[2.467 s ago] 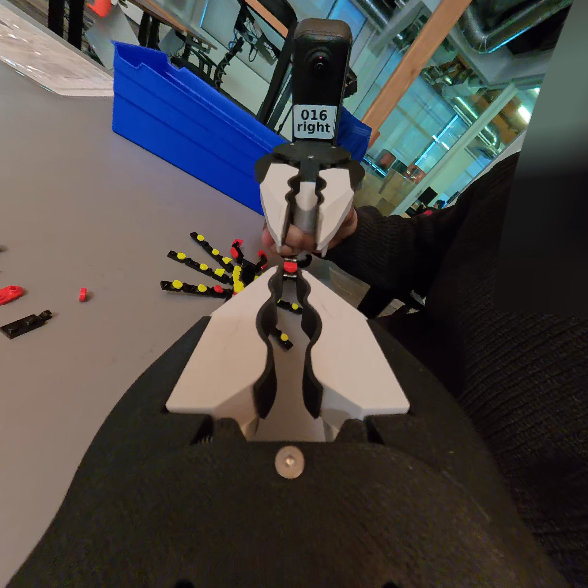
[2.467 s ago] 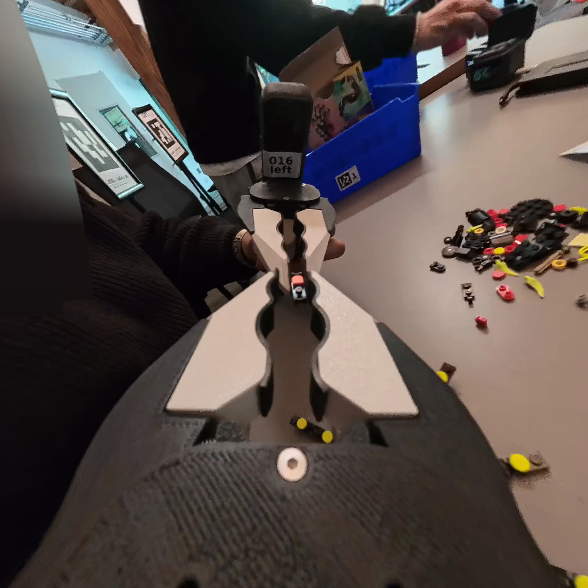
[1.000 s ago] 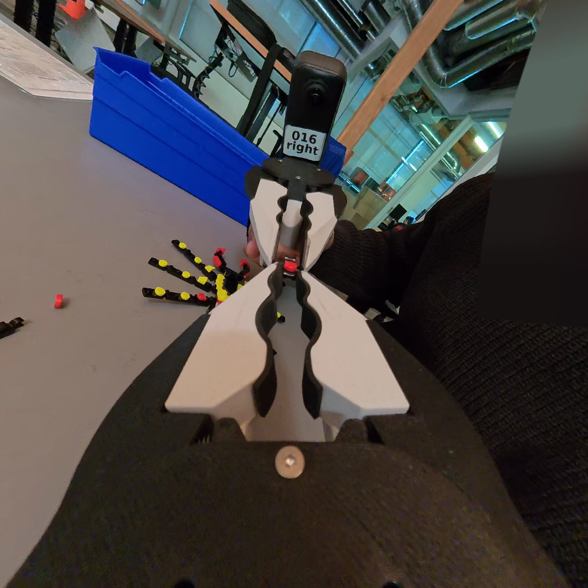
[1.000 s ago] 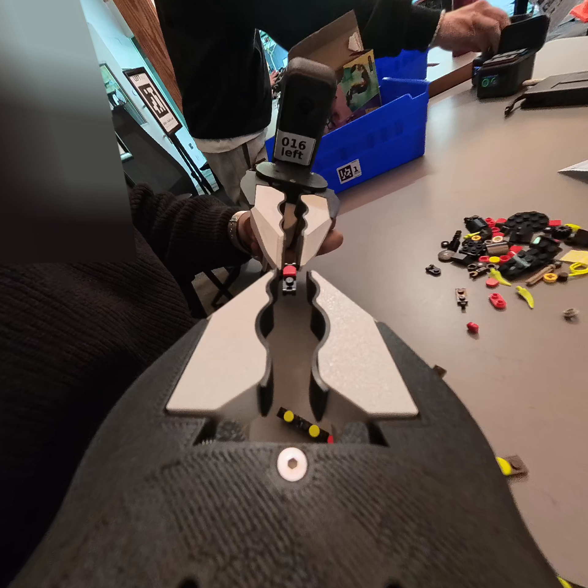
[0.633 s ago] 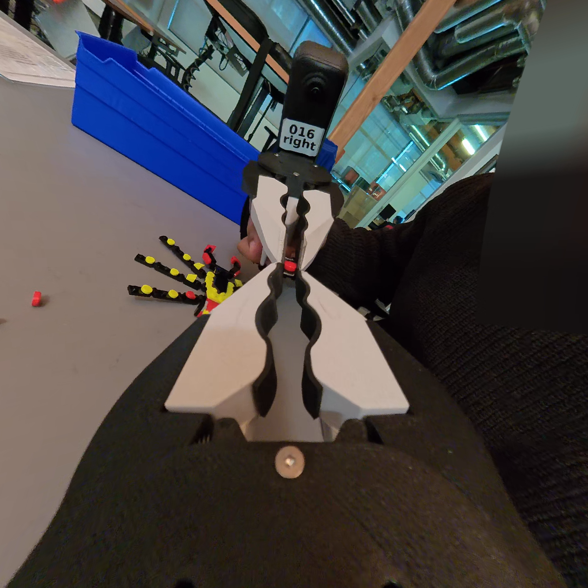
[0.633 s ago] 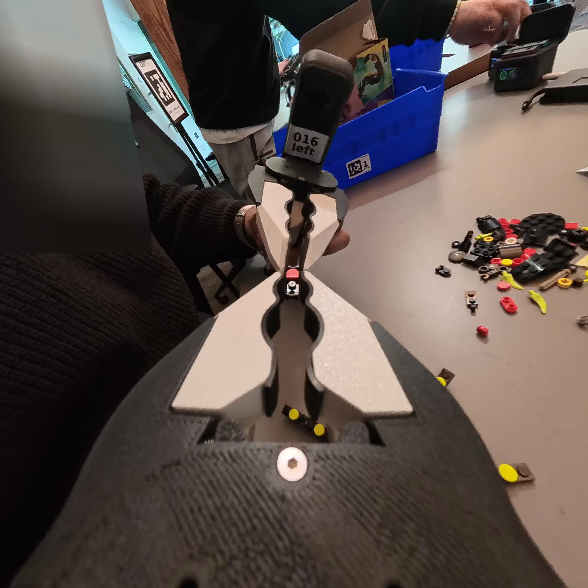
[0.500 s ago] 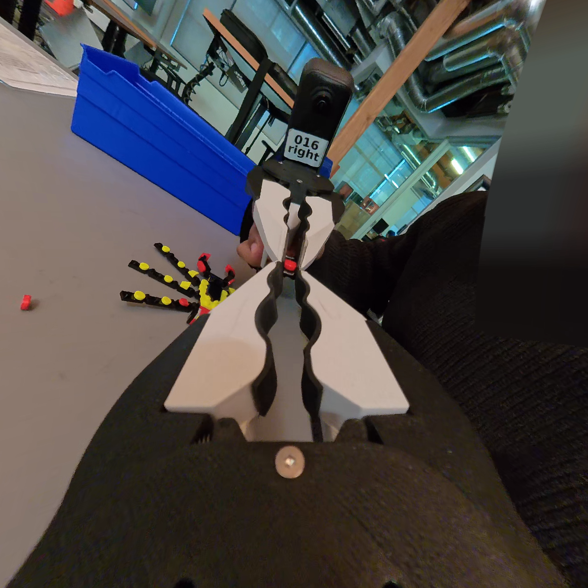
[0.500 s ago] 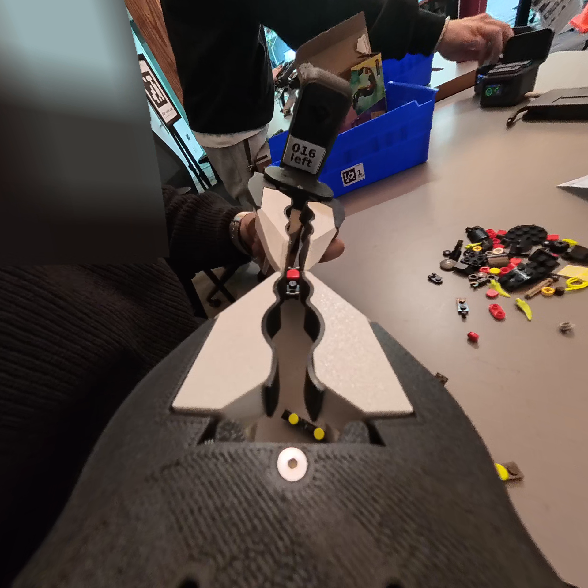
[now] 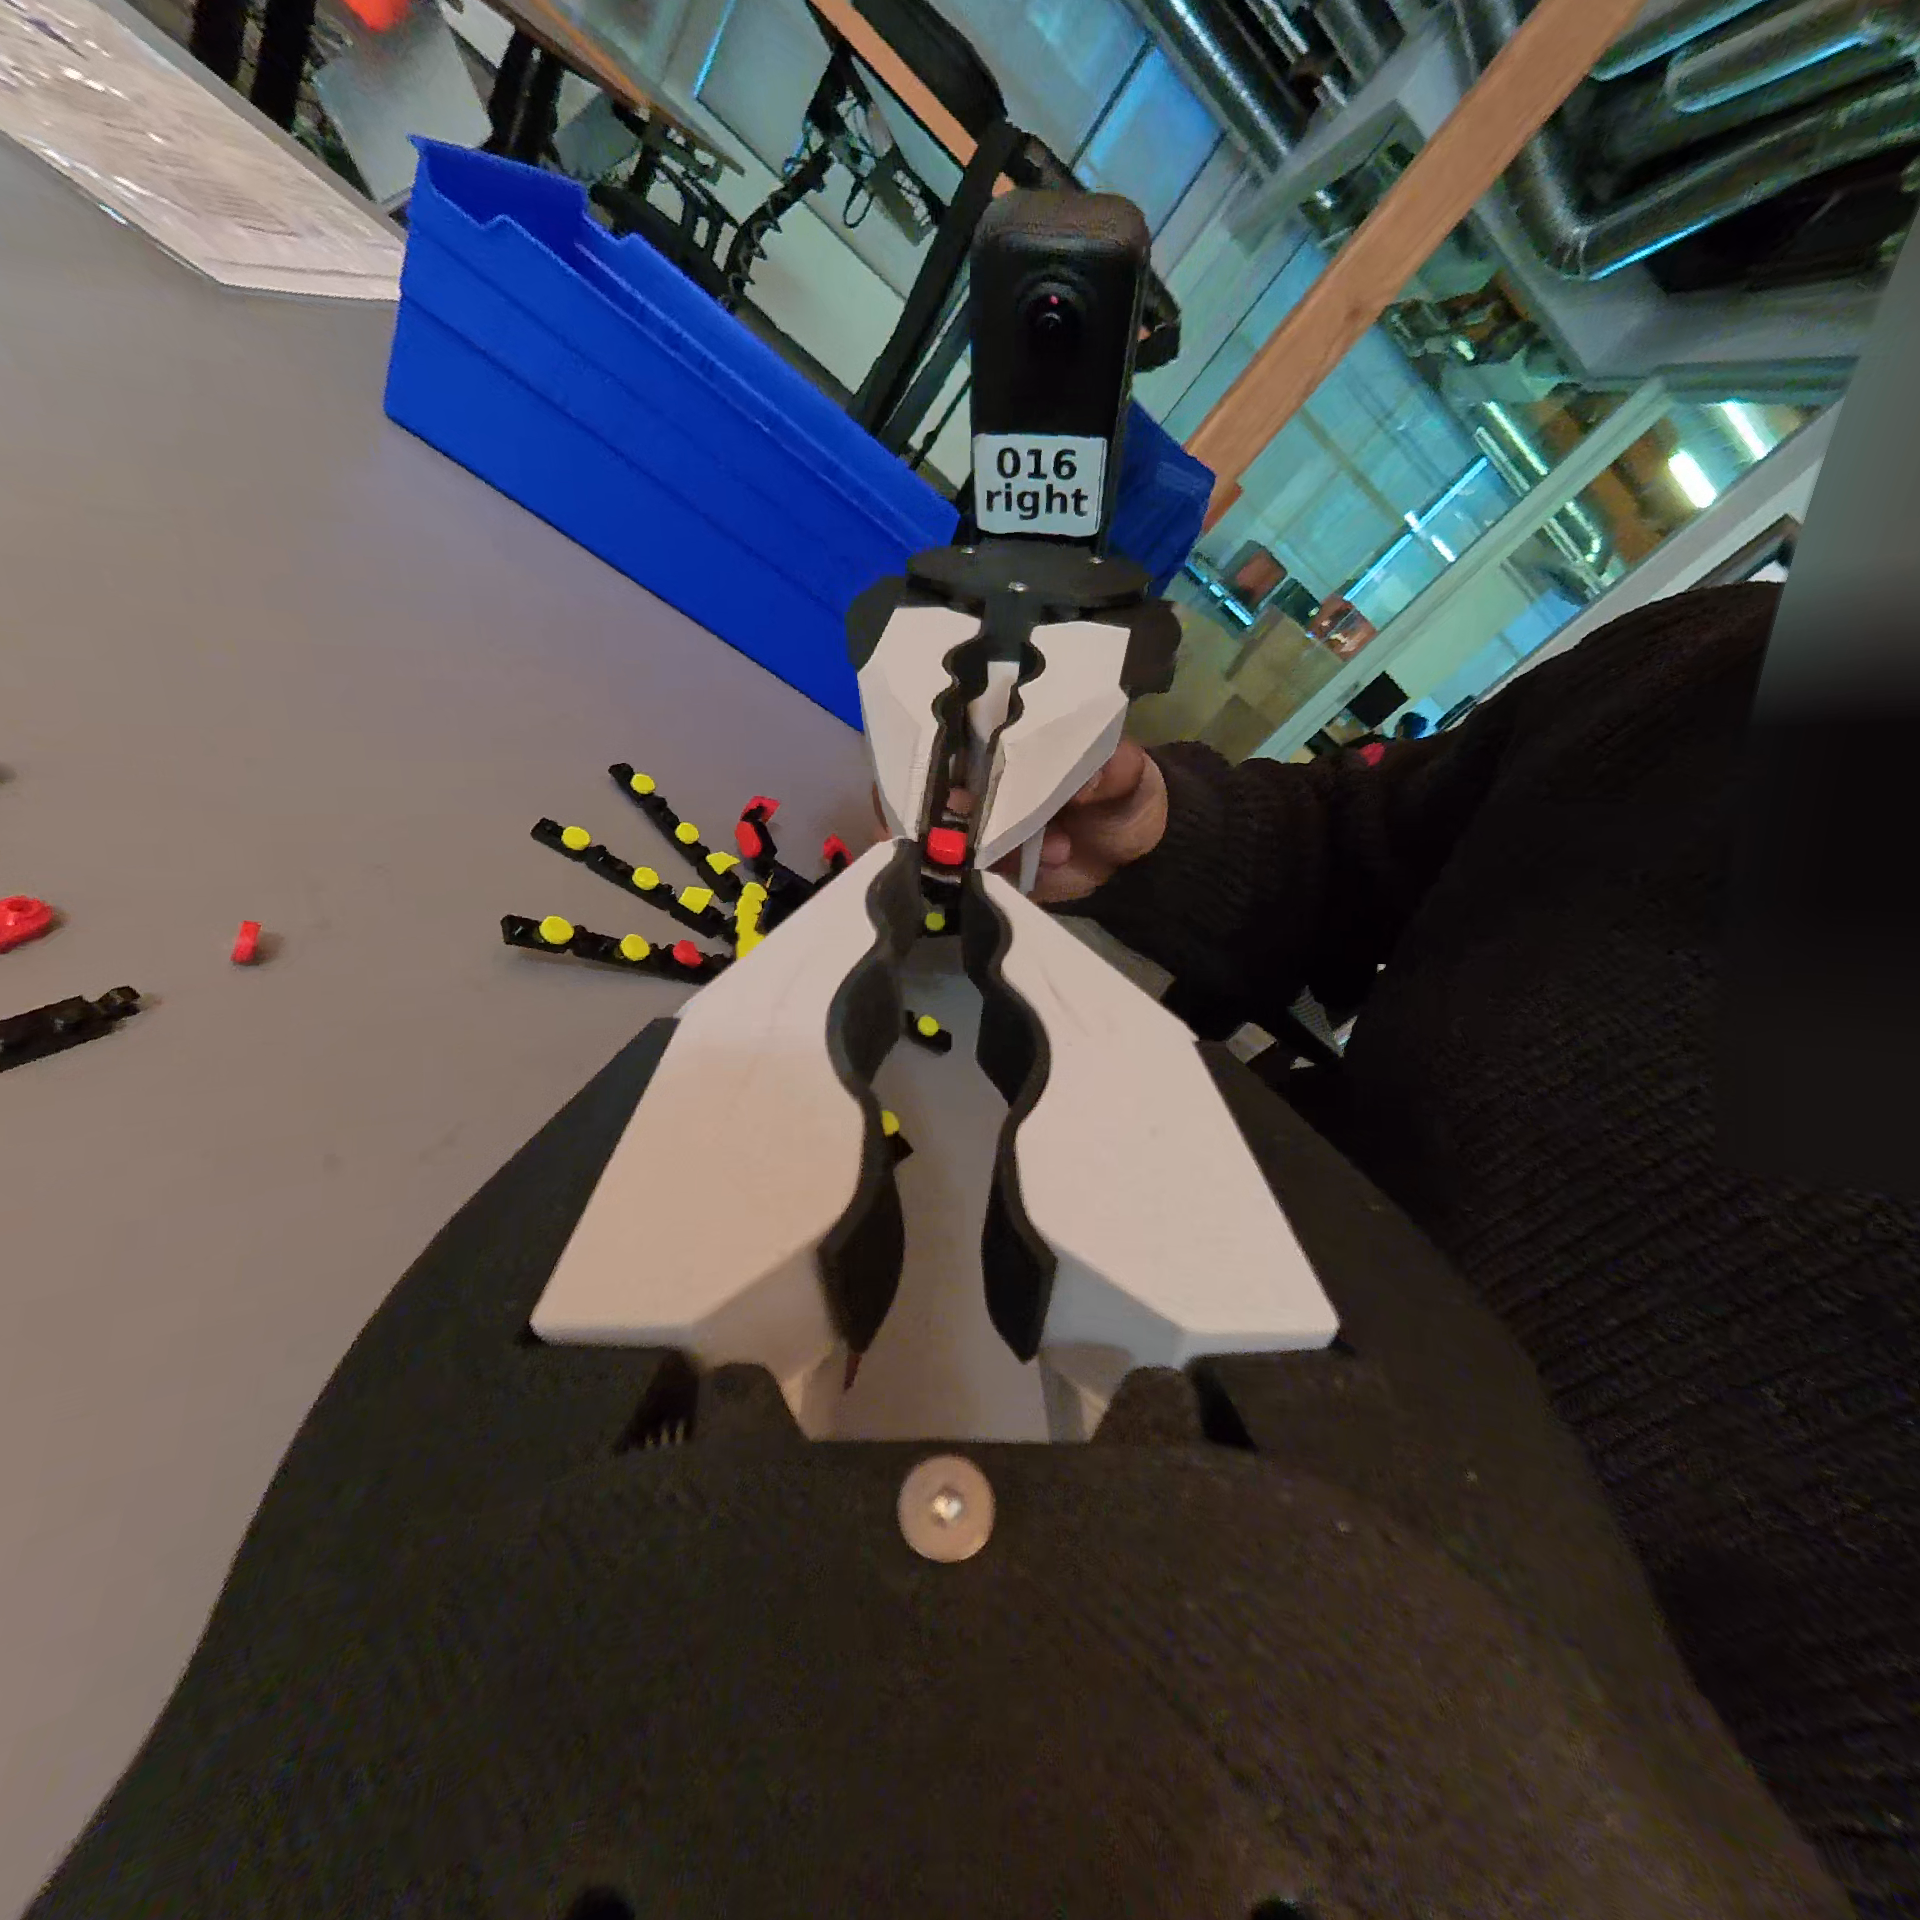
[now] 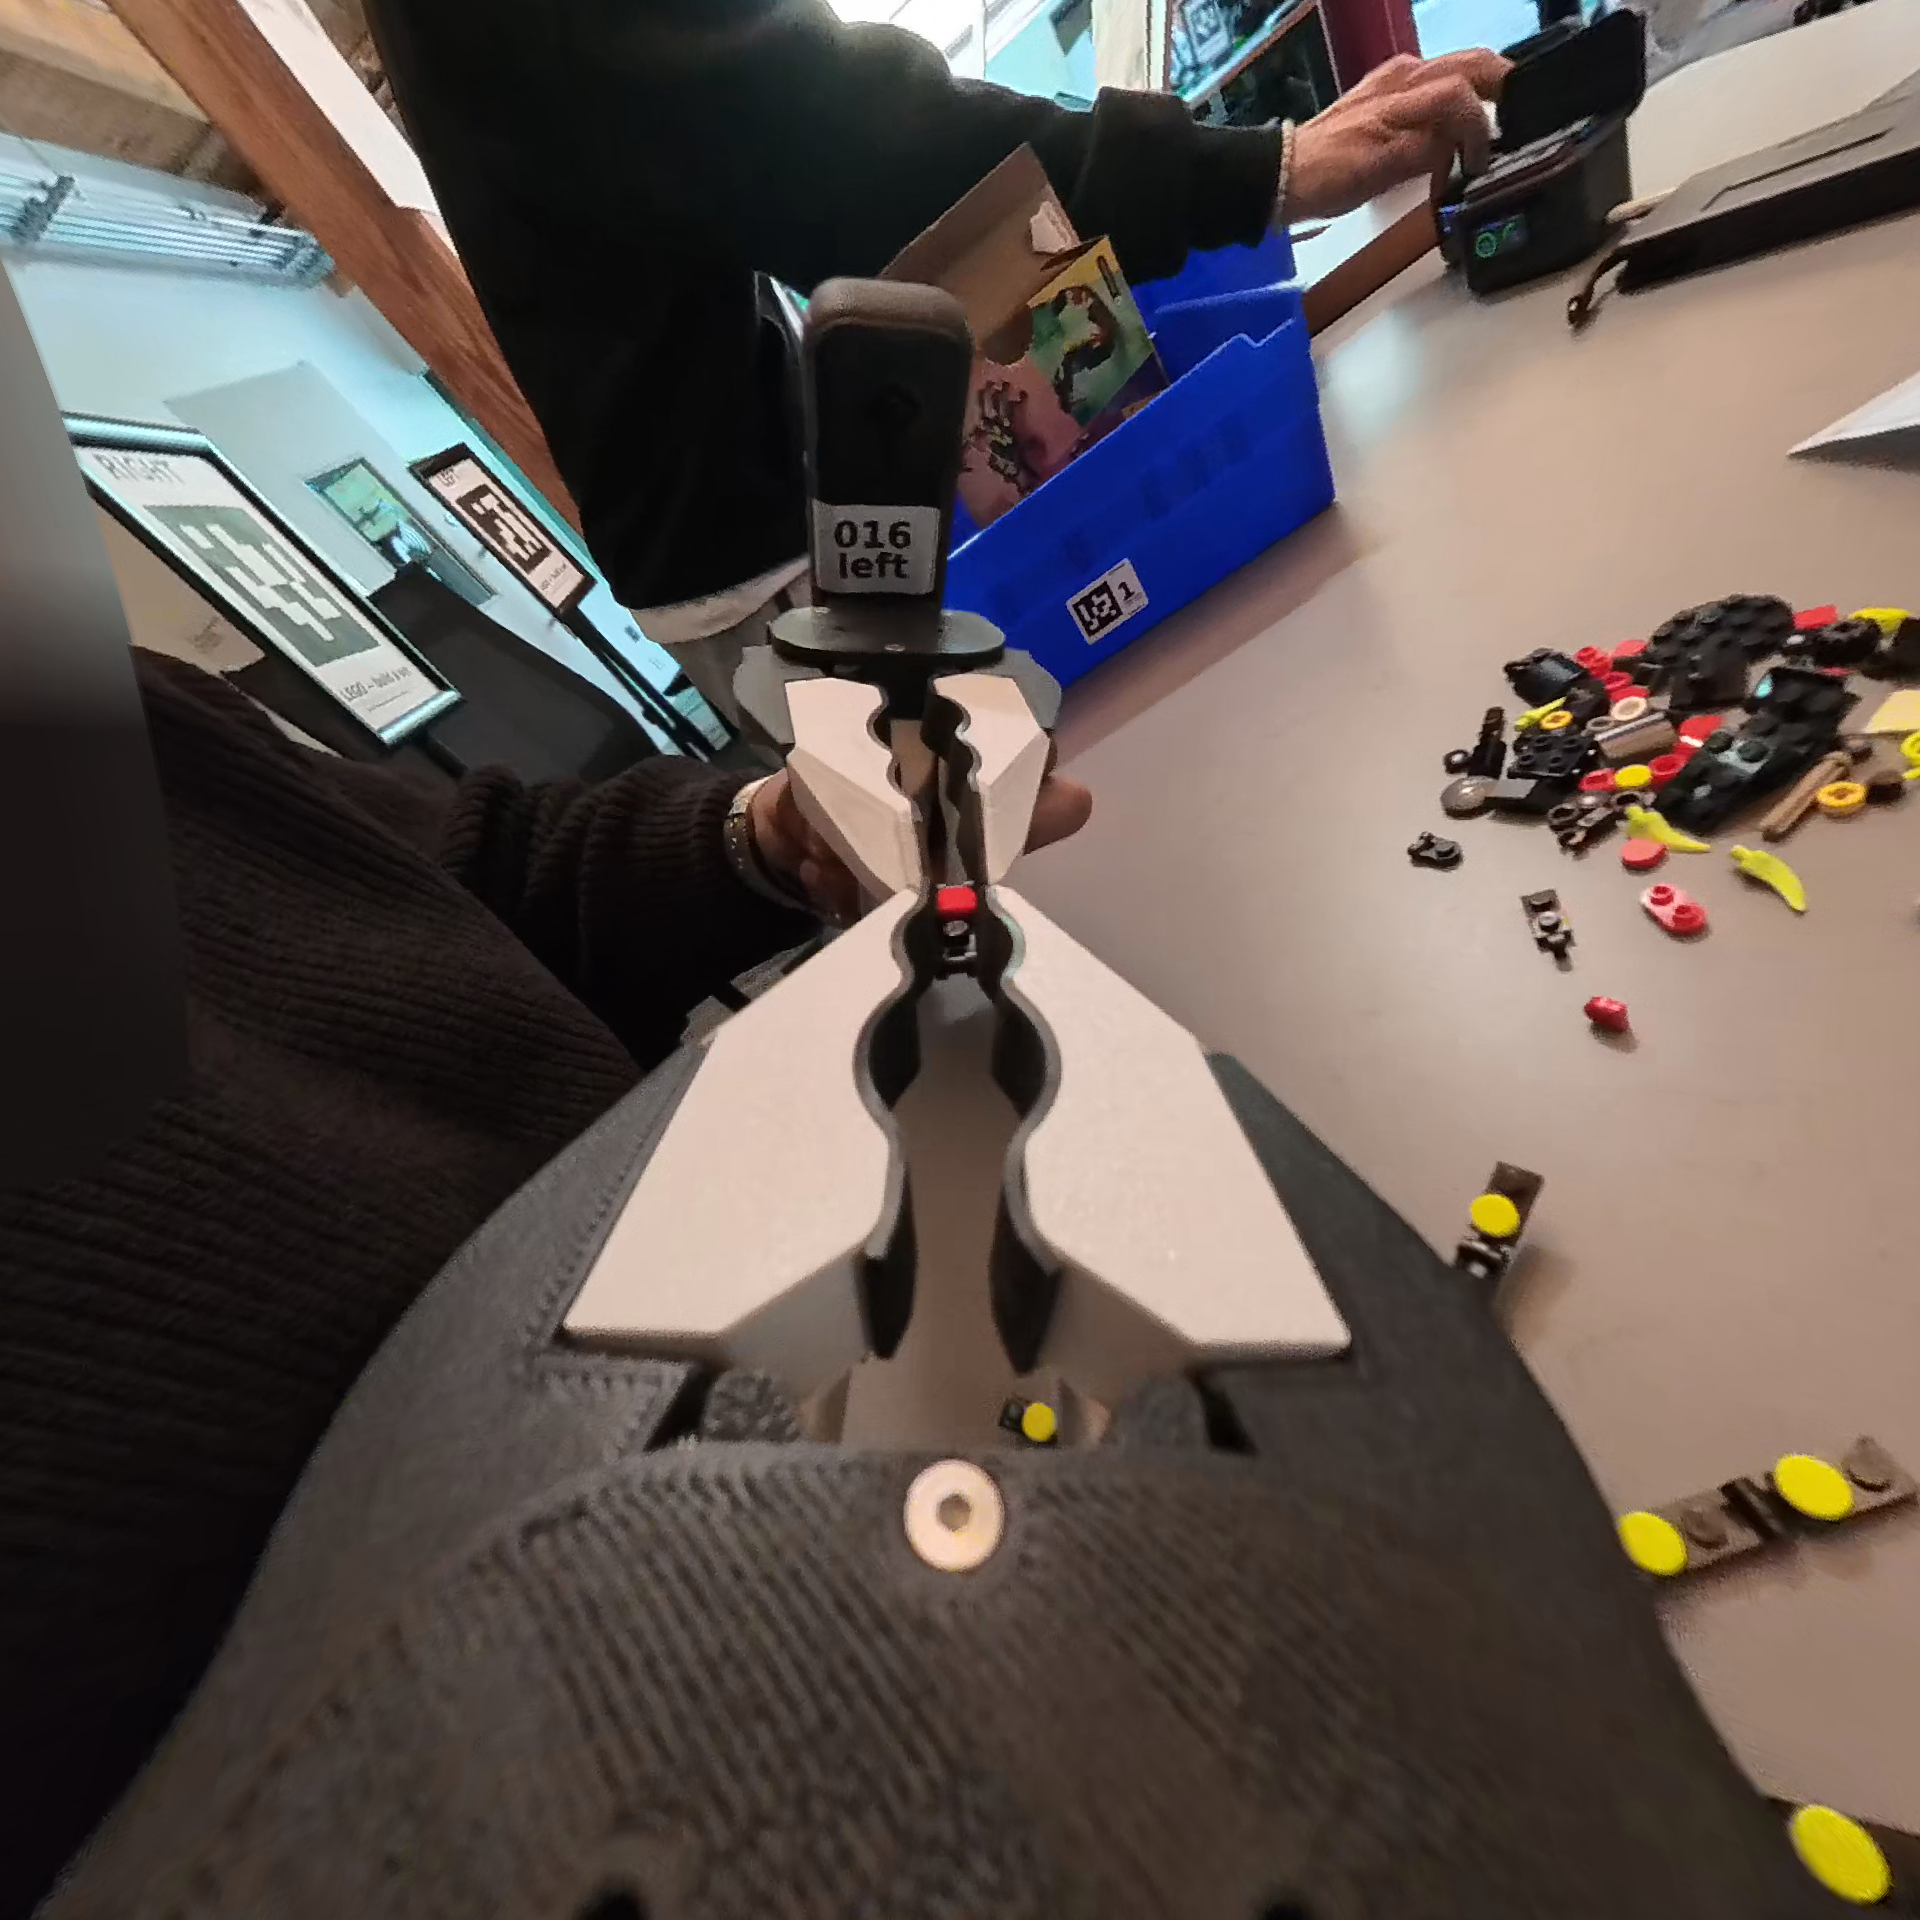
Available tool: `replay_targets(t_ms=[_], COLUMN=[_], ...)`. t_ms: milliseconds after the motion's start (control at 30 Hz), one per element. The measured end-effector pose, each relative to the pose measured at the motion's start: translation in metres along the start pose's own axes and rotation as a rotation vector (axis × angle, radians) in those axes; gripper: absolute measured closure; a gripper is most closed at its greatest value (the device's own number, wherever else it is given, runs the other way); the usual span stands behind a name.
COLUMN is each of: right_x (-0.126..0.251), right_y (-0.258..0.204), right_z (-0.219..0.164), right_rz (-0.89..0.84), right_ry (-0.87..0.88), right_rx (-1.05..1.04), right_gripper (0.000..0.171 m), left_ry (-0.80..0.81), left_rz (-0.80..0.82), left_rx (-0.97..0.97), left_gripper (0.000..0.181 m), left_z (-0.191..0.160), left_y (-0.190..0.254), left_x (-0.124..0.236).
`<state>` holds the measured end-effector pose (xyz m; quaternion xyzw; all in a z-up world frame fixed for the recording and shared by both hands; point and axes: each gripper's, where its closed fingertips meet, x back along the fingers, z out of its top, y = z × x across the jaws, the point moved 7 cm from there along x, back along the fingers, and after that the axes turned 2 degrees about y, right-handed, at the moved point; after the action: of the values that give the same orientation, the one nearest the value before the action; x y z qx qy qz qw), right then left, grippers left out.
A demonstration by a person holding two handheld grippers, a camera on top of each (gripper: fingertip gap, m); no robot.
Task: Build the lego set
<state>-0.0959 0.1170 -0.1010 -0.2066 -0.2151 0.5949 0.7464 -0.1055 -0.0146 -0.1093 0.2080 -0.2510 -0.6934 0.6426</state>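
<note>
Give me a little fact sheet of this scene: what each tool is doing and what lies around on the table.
left tool: shut on a tiny red-topped piece, tip to tip with the other tool
right tool: shut on the same small piece, at its black lower part
position: both tools held above the grey table
near left tool: black strips with yellow studs, fanned out
near right tool: loose pile of black, red and yellow bricks
behind: blue bin; a person's hand on a black device
</note>
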Motion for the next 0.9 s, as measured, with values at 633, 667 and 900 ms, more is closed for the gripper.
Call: replay_targets(t_ms=[633,667,900], right_x=[0.037,0.037,0.01], right_y=[0.043,0.044,0.069], right_z=[0.029,0.028,0.024], right_rz=[-0.209,-0.203,-0.253], right_ry=[0.138,0.139,-0.075], right_rx=[-0.043,-0.056,0.014], right_gripper=[0.17,0.17,0.169], left_ry=[-0.107,-0.11,0.044], left_rz=[0.172,0.188,0.256], left_rx=[-0.034,-0.039,0.035], left_gripper=[0.175,0.175,0.175], left_z=[-0.01,-0.011,0.001], left_y=[-0.018,-0.021,-0.04], left_x=[-0.008,-0.006,0.013])
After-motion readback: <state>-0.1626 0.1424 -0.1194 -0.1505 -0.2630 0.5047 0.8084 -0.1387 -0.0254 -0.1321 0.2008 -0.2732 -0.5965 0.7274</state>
